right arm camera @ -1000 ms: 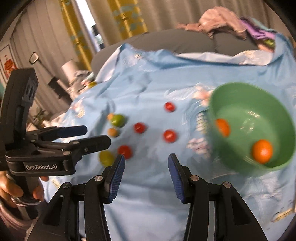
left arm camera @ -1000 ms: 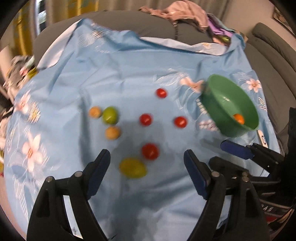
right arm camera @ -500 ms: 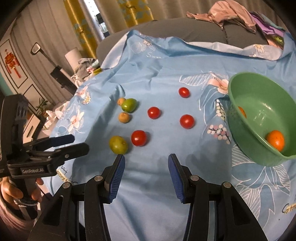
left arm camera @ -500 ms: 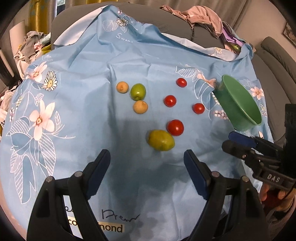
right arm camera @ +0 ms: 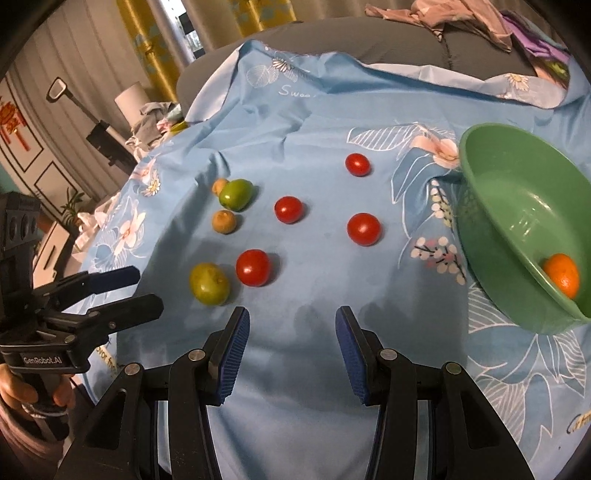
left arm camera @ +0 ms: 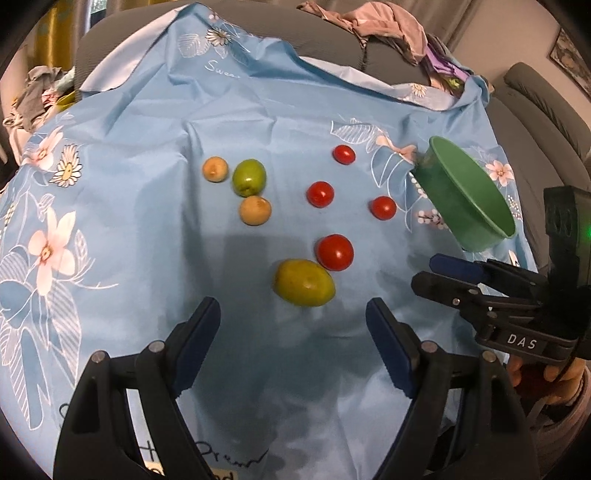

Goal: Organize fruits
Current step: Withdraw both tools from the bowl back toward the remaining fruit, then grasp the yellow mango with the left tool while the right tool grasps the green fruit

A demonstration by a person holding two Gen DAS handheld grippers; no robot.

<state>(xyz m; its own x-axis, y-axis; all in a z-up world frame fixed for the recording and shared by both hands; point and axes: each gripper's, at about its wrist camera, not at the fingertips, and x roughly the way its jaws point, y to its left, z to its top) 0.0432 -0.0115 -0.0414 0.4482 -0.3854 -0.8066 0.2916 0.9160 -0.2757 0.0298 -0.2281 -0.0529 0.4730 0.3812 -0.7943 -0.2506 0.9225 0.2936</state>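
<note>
Blue floral cloth [left arm camera: 147, 258] covers the sofa in front of you, with a heap of clothes [left arm camera: 388, 29] on the backrest behind it. Your left gripper [left arm camera: 293, 325] hangs over the near part of the cloth with its jaws spread wide and nothing between them; the yellow-green fruit [left arm camera: 303, 282] lies just ahead of its fingertips, touching or nearly touching the largest tomato [left arm camera: 335, 252]. Your right gripper [right arm camera: 291, 334] is likewise parted and empty, hovering over bare cloth just short of that same tomato [right arm camera: 253, 267] and the yellow-green fruit [right arm camera: 209, 283].

Farther out you have three smaller tomatoes [left arm camera: 320, 194] [left arm camera: 383, 207] [left arm camera: 344, 154] spread apart, and to their left a green fruit [left arm camera: 249, 177] flanked by two small tan fruits [left arm camera: 215, 168] [left arm camera: 255, 210], the green one close against the farther tan one.

On your right the green bowl [right arm camera: 491, 206] sits tilted on the cloth, with an orange [right arm camera: 561, 275] resting against its low inner wall.
</note>
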